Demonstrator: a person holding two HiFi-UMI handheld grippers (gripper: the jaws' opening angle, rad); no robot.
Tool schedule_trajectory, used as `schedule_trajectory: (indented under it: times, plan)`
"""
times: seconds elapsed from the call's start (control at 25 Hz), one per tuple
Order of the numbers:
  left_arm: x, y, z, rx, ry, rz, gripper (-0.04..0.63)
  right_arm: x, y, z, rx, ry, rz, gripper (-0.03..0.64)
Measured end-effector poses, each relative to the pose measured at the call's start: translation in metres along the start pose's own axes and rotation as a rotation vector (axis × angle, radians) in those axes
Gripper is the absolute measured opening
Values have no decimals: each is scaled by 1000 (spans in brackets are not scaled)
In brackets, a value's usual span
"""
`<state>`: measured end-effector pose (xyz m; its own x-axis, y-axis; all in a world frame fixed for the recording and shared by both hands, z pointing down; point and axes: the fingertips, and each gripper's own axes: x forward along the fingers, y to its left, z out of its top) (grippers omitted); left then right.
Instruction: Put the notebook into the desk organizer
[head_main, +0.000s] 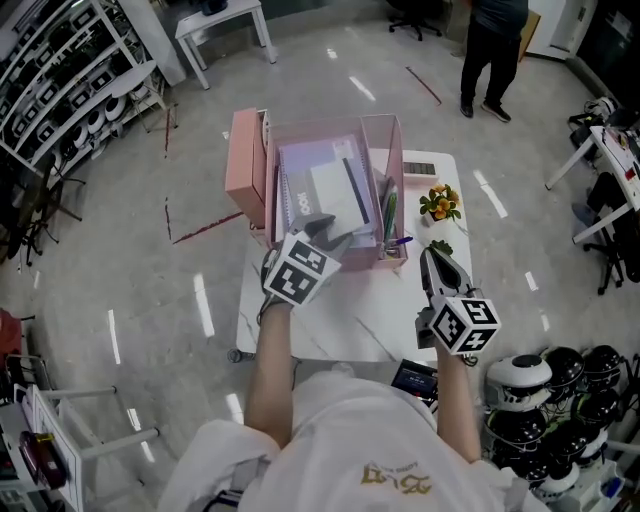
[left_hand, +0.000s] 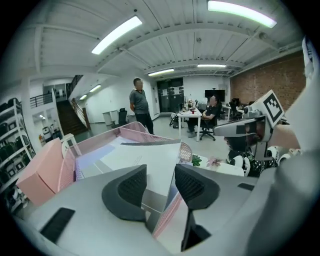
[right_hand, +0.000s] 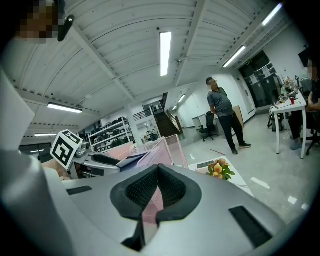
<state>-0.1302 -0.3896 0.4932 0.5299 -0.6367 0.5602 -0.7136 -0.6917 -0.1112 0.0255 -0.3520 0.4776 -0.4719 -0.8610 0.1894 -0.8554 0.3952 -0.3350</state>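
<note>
The pink mesh desk organizer (head_main: 397, 150) stands at the back of the white table (head_main: 330, 325). A white and lavender notebook (head_main: 335, 190) rests inside its large compartment. My left gripper (head_main: 330, 232) is at the organizer's near edge, open. In the left gripper view the notebook's (left_hand: 145, 160) near corner lies in the gap of the left gripper (left_hand: 160, 182), and neither pad presses on it. The organizer's wall (left_hand: 145, 134) rises behind. My right gripper (head_main: 432, 255) hovers over the table to the organizer's right, shut and empty (right_hand: 157, 166). The organizer (right_hand: 162, 150) shows beyond it.
Pens (head_main: 390, 215) stand in the organizer's right slot. A small pot of orange flowers (head_main: 440, 203) and a calculator (head_main: 420, 168) sit at the table's right. A pink box (head_main: 245, 160) adjoins the organizer's left. A person (head_main: 495, 50) stands far off; helmets (head_main: 560, 380) crowd the lower right.
</note>
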Motion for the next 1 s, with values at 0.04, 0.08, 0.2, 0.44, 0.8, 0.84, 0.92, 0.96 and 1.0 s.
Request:
schedule_trajectory:
  times: [0.04, 0.08, 0.2, 0.44, 0.8, 0.84, 0.92, 0.96, 1.0]
  plan:
    - [1, -2, -1, -4, 9, -17, 206, 3, 1, 0, 2, 3, 7, 11]
    - [2, -2, -1, -7, 15, -24, 218, 6, 2, -1, 3, 5, 14, 11]
    - [4, -2, 0, -19, 6, -29, 258, 13, 7, -2, 6, 10, 38, 11]
    - [-2, -1, 9, -71, -70, -14, 345, 15, 10, -1, 4, 18, 72, 11]
    - [-58, 0, 24, -335, -349, 254, 18, -10, 23, 19, -85, -6, 182, 11]
    - [-60, -6, 21, -366, -352, 266, 18, -15, 22, 21, -92, -6, 198, 11]
    - [-66, -20, 16, -432, -357, 293, 18, -23, 22, 25, -104, 0, 237, 11]
    - [-69, -29, 13, -463, -360, 307, 18, -28, 22, 26, -106, 5, 257, 11]
    - [-73, -39, 10, -490, -365, 320, 18, -35, 22, 27, -108, 8, 277, 11]
